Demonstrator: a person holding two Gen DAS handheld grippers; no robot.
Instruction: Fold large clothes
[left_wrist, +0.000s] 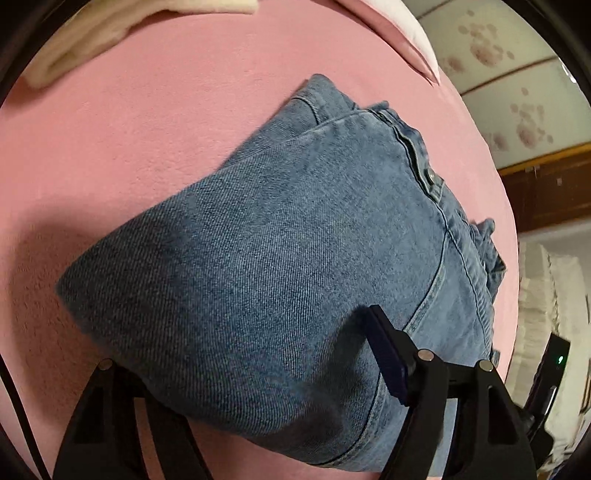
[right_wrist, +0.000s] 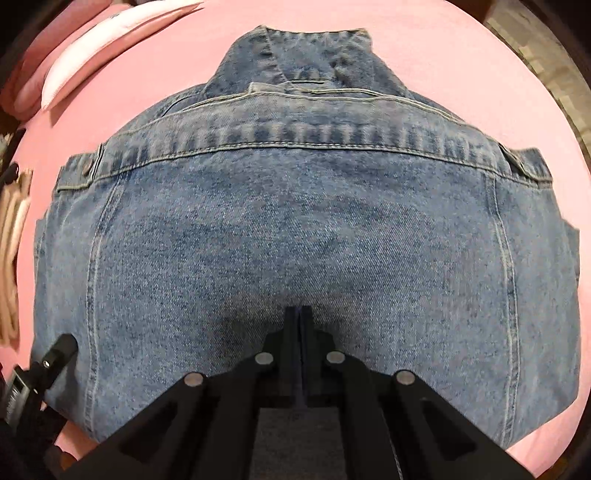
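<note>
A blue denim jacket (right_wrist: 295, 229) lies folded on a pink bed sheet (right_wrist: 443, 48), collar at the far end. It also shows in the left wrist view (left_wrist: 280, 236) as a thick folded bundle. My right gripper (right_wrist: 298, 314) is shut, its two pads pressed together on top of the jacket's back panel. My left gripper (left_wrist: 240, 354) is open at the jacket's near edge. One finger (left_wrist: 388, 354) rests on top of the denim, and the other finger (left_wrist: 107, 373) is partly hidden beside and below the fold.
A cream folded cloth (left_wrist: 122, 33) lies at the far left of the bed. A pink and white pillow (right_wrist: 103, 51) lies at the far left in the right wrist view. The bed's right edge meets a floral wall panel (left_wrist: 517, 92). Beige clothing (right_wrist: 13, 258) lies at the left edge.
</note>
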